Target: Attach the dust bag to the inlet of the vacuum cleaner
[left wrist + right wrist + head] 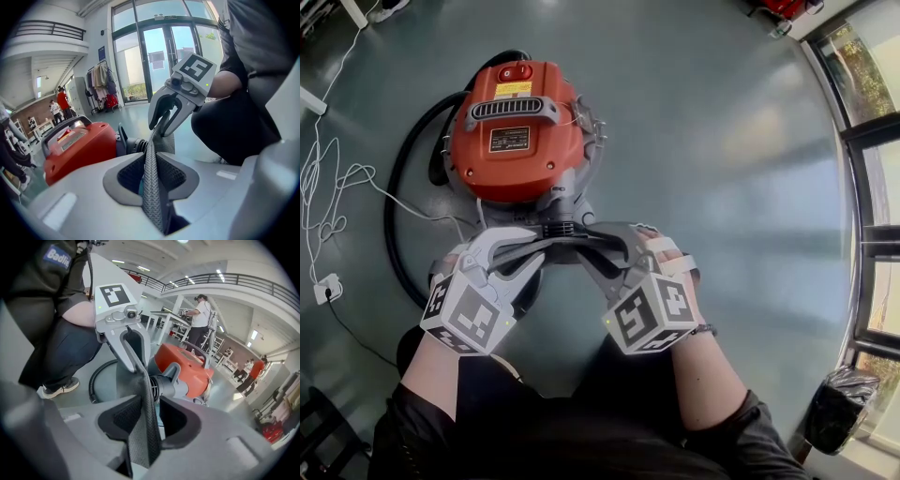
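A red vacuum cleaner stands on the grey floor, its black ribbed inlet facing me. A grey mesh dust bag is stretched taut between both grippers just in front of the inlet. My left gripper is shut on the bag's left edge; in its own view the fabric runs up from between the jaws to the right gripper. My right gripper is shut on the right edge; the fabric sits between its jaws, with the inlet just behind.
A black hose loops round the vacuum's left side. A white cable runs to a plug at far left. Glass doors line the right, with a dark bag below them. People stand at benches in the background.
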`<state>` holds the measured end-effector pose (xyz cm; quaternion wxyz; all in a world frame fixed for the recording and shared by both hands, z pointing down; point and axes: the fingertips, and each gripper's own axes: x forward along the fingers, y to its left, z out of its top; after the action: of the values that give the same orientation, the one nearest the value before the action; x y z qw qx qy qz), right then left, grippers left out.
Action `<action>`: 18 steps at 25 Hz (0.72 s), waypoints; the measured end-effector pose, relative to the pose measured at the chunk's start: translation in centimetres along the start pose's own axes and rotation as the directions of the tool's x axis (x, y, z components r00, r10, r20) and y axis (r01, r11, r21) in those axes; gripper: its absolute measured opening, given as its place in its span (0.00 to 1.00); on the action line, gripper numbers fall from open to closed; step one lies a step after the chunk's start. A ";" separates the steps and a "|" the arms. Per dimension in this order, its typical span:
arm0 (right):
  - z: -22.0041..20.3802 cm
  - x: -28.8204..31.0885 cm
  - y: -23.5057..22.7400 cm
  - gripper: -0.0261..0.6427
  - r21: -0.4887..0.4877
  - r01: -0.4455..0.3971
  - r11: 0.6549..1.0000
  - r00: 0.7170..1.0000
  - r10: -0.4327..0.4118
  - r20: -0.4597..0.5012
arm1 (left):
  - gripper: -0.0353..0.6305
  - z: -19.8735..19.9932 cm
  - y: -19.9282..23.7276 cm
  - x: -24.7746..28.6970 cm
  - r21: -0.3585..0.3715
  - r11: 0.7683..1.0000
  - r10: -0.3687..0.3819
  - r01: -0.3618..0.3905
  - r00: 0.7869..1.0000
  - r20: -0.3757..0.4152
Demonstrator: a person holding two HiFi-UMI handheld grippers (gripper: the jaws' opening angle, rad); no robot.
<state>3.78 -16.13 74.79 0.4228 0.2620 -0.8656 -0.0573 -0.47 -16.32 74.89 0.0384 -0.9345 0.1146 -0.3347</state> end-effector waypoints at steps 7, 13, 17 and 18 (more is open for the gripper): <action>-0.5 0.0 -0.2 0.22 0.056 0.006 0.998 1.000 -0.007 0.017 | 0.22 0.2 0.1 1.1 -0.011 1.000 -0.006 0.006 0.999 -0.044; -0.4 0.8 -0.6 0.21 0.054 0.024 0.998 1.000 -0.024 0.009 | 0.20 0.1 0.5 0.8 -0.003 1.000 0.013 -0.013 0.999 -0.037; -0.5 0.7 -0.7 0.21 0.056 0.034 0.998 0.999 -0.035 0.016 | 0.21 0.1 0.5 0.8 -0.002 1.000 0.014 -0.014 0.999 -0.029; -0.5 0.6 -0.6 0.21 0.055 0.037 0.998 0.999 -0.038 0.016 | 0.21 0.1 0.5 0.8 -0.003 1.000 0.014 -0.014 1.000 -0.027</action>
<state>4.07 -16.93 75.33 0.4070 0.2890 -0.8654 -0.0436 0.14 -16.99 75.23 0.0375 -0.9291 0.1222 -0.3470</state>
